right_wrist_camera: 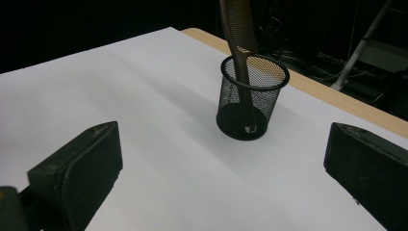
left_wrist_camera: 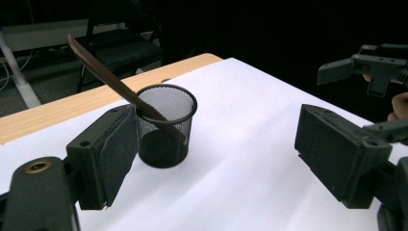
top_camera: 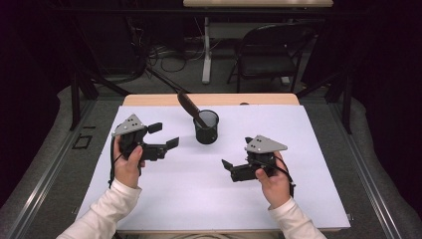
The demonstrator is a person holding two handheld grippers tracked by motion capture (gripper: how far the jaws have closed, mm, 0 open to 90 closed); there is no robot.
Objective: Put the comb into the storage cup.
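Comb [top_camera: 188, 105] leaning in mesh cup [top_camera: 206, 127]

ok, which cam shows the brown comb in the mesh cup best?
Right gripper view: the comb shows its teeth and reaches the mesh cup floor. Left gripper view shows it edge-on, leaning on the rim; high view, small and dark.

Table [top_camera: 149, 100]: wooden top, showing as a tan strip along the far edge, upper middle of the high view.
Sheet [top_camera: 199, 194]: white, lying flat on the table, covering nearly all of it from centre to bottom of the frame.
Cup [top_camera: 206, 127]: black mesh, standing upright on the sheet, just above centre.
Comb [top_camera: 190, 107]: brown, standing in the cup, leaning toward the upper left.
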